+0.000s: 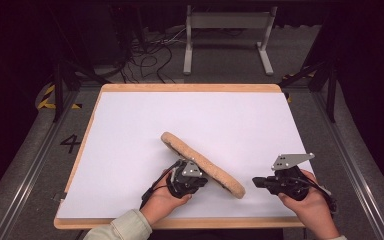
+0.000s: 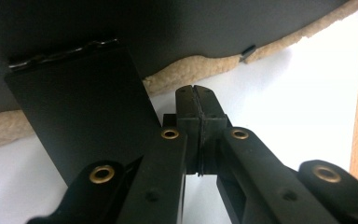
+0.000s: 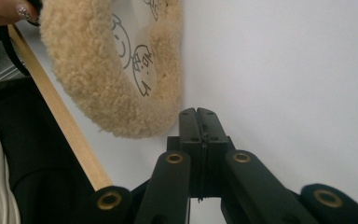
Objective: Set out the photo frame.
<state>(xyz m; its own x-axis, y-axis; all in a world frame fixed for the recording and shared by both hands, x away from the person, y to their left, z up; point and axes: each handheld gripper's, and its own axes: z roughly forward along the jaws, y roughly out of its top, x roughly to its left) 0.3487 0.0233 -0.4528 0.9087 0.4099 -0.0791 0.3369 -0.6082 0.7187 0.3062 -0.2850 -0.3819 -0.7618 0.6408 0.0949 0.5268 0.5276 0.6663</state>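
High view: white tabletop [image 1: 130, 130] with a pale wooden edge, carrying a round fleece-rimmed pad [image 1: 202, 163], tan and fluffy along its border, tilted up on edge near the front middle. Left gripper [image 1: 192, 176] pushed in under the raised near side of the pad, touching its underside, held in a hand with a light sleeve at the front edge. Right gripper [image 1: 258, 182] just beside the pad's lower right end, apart from it, pointing left toward it, a grey three-cornered plate on top. Beyond the tabletop, a grey floor with black cables [image 1: 147, 60] and a light metal stand [image 1: 227, 37].

Left gripper view: jaws pressed together, nothing between them, tips [image 2: 196, 93] just short of the pad's fleece border [image 2: 191, 70]. Dark underside of the pad [image 2: 168, 28] overhead, a black rectangular flap [image 2: 81, 112] hanging down from it at the left. White tabletop below and to the right.

Right gripper view: jaws together and empty, tips [image 3: 197, 116] near the fleece rim [image 3: 98, 88] without touching it. Inside the rim, a white panel with line-drawn cartoon faces [image 3: 140, 70]. Wooden tabletop edge [image 3: 60, 116] running diagonally at the left, fingertips [image 3: 4, 11] at the top left corner by the rim.
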